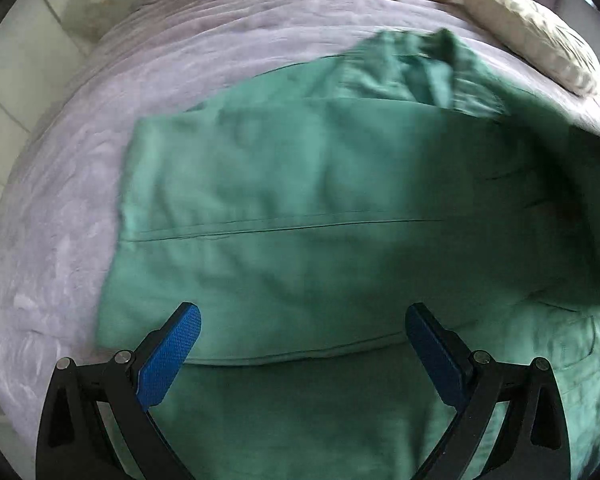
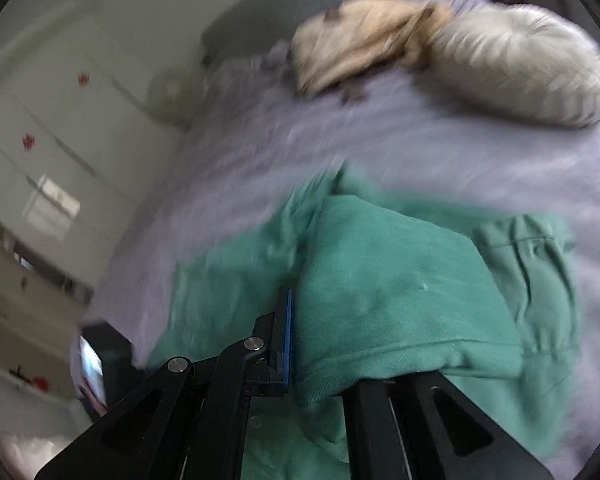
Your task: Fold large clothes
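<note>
closest to my lens are the left gripper fingers, blue pads spread wide with nothing between them, hovering over the near fold of the green garment. on the other side the right gripper looks clamped onto a bunched edge of that same green garment; i only see one blue finger pressed flat against the cloth, the other is buried under fabric, so closed on it is my read.

the garment itself lies across the lilac bedspread, partly folded, with a seam running across the middle and a collar-ish lump at the far end.

what worries me: the right wrist view is smeared with motion, so a fast pull with only one side held could drag the whole thing crooked or undo the fold. the left fingers might also pinch just the top layer rather than the full stack.

around it: a beige pillow and a crumpled tan blanket at the head of the bed, near the collar end. a wardrobe stands well apart.
</note>
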Motion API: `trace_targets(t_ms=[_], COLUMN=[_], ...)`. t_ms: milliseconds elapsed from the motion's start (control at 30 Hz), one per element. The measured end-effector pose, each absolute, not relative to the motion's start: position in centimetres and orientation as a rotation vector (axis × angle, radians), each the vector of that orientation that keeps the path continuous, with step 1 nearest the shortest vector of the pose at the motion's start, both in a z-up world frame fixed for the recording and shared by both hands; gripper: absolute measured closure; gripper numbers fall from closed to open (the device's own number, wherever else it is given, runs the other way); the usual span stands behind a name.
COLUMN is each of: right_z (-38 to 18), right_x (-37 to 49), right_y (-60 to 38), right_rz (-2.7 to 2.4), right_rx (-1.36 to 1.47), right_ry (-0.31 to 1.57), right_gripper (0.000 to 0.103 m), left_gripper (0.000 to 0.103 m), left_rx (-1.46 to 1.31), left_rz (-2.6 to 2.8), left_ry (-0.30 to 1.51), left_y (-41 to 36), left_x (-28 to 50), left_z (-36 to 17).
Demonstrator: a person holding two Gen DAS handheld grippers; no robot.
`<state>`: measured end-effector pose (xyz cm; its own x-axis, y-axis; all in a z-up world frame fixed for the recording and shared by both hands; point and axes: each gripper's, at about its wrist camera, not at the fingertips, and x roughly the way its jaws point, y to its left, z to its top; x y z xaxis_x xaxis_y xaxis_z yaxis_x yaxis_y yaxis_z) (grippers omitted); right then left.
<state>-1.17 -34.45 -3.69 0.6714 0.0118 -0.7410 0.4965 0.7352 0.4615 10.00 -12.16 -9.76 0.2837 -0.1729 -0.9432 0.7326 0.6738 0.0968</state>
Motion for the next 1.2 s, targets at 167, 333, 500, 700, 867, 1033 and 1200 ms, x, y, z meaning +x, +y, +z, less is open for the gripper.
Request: trace_targets(t_ms=[167, 333, 500, 700, 867, 1033, 1200], right_z=[-11.2, -10.1, -8.2, -5.4, -7.2, -10.7, -8.5], right_x=[0.6, -2.3, -5.7, -0.6, 5.8, 5.6, 0.8], right_y=[-33.0, -32.6, -33.5, -32.0, -25.0, -20.8, -21.7], right_rz=[-0.367, -0.323, -0.541, -0.516, -0.368, -0.337, -0.294], right_rx=[0.815, 1.011, 1.07, 0.79, 0.399, 0.164, 0.284], right_ry=[0.971, 0.861, 0.74, 0.775, 1.01, 1.193, 1.151], right_gripper=[0.092, 0.02, 0.046, 0.099, 0.096, 0.081, 0.042], left_gripper=[0.001, 0.001, 0.001, 0.001, 0.001, 0.001, 0.001], left_rx=[0.569, 0.536, 0.49, 0.42, 0.353, 0.324, 0.307], left_rz=[-0.626, -0.63, -0.656, -0.647, -0.587, -0.617, -0.795], left_ry=[1.146, 1.157, 1.138, 1.114, 1.137, 1.166, 1.176], left_y=[-9.8, -8.0, -6.7, -4.3, -2.6, -2.0, -5.2], left_x=[12.4, 14.0, 15.7, 17.8, 19.7, 18.7, 15.7], left_z=[-10.9, -11.4, -10.9, -10.2, -10.0, -10.2, -9.8])
